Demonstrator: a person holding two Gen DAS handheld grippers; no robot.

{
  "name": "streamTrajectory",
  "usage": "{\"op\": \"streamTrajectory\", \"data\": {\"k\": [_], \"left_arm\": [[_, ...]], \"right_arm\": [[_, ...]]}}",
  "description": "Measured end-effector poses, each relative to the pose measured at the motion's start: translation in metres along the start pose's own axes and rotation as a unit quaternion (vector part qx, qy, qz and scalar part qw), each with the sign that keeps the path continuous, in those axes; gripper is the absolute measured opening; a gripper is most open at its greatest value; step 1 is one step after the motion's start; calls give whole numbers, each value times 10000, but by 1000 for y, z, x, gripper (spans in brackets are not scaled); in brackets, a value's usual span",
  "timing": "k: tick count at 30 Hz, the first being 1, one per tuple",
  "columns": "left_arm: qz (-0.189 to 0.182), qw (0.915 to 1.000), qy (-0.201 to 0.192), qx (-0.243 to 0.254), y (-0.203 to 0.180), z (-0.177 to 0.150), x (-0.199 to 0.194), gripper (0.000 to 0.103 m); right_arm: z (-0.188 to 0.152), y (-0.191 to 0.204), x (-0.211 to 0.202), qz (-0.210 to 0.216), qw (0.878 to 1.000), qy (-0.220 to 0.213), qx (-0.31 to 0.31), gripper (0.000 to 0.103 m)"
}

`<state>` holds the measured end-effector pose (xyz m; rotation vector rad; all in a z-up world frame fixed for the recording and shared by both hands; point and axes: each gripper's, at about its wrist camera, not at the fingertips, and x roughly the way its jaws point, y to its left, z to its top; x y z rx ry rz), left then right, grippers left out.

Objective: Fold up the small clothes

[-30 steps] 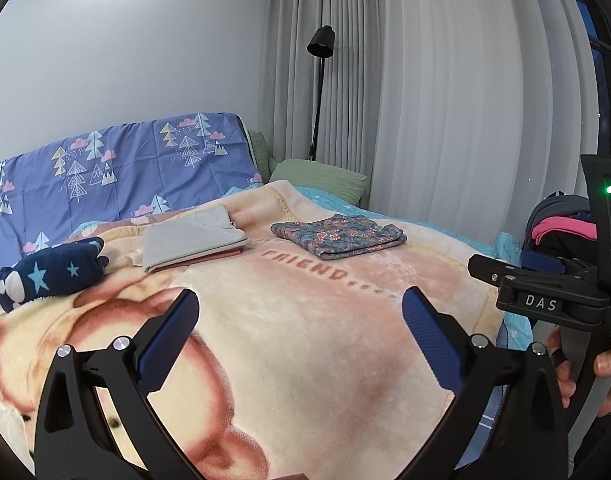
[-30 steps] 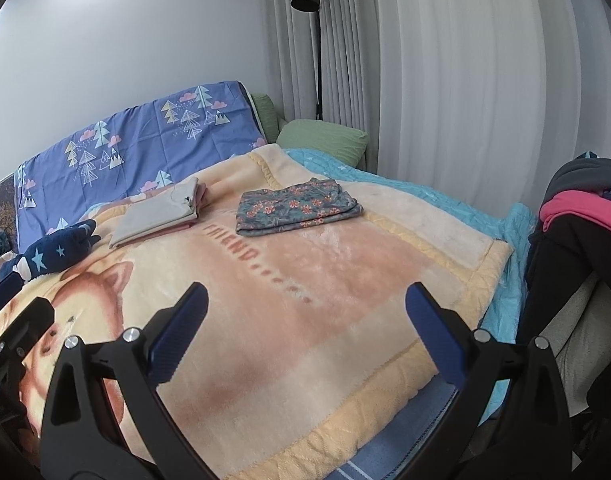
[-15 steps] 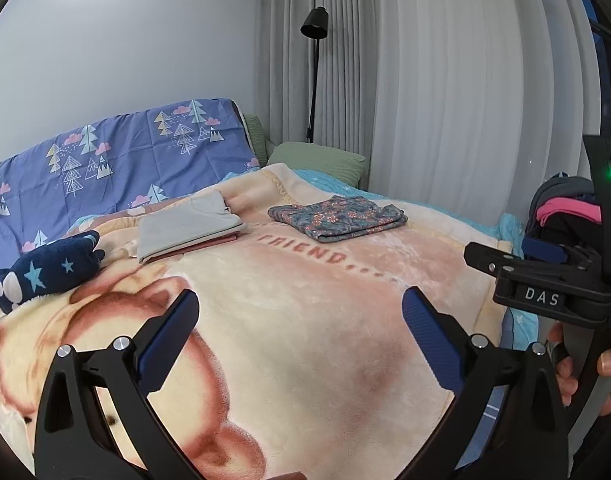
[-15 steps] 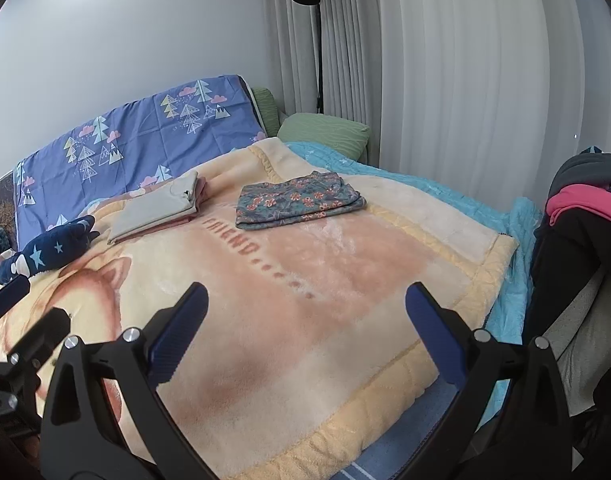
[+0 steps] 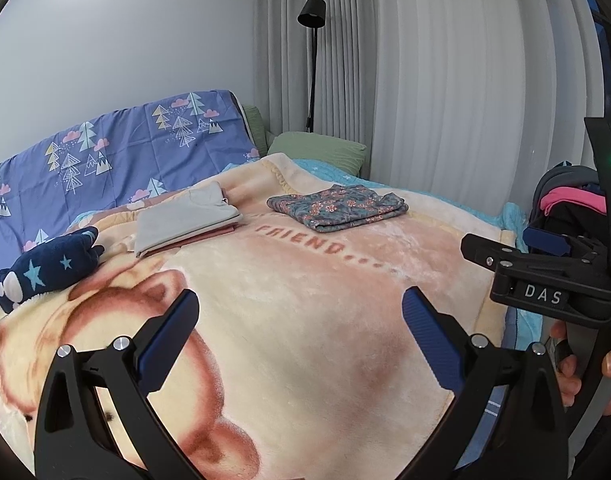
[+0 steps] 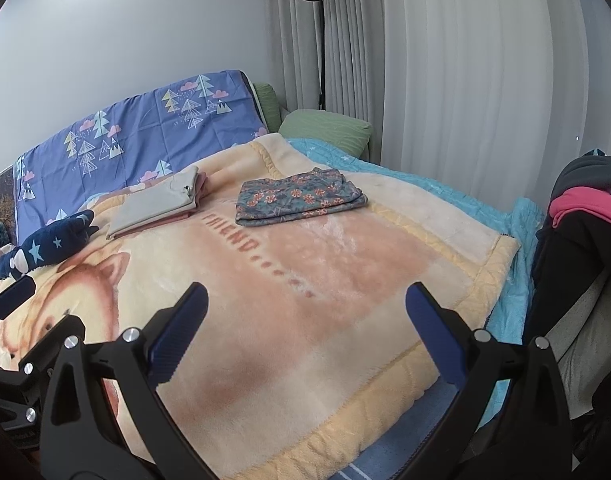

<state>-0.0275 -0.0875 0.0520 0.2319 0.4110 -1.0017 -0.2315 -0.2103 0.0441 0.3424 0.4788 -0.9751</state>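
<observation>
Both tongs spread wide above the bed, holding nothing.
Left view: left gripper (image 5: 299, 318) over the blanket (image 5: 305, 320); floral clothes (image 5: 337, 207) lie folded far off. Right view: right gripper (image 6: 305, 312) likewise, beige clothes (image 6: 157, 204) beside the floral ones.

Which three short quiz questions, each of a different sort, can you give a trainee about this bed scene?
1. True or false: the left tongs grip cloth.
2. Which folded item lies nearer the green pillow? A the floral garment; B the beige garment.
3. Fill in: the navy star plush rests on the ____.

Key: 1 false, both tongs (right tongs) stand open and empty; 2 A; 3 blanket.
</observation>
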Motion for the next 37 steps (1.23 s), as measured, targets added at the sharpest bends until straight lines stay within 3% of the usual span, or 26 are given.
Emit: {"op": "streamTrajectory", "data": {"k": [37], "left_arm": [[-27, 9999, 139, 78, -4, -7, 2, 102]], "right_arm": [[5, -3, 2, -33, 10000, 55, -9, 101]]}}
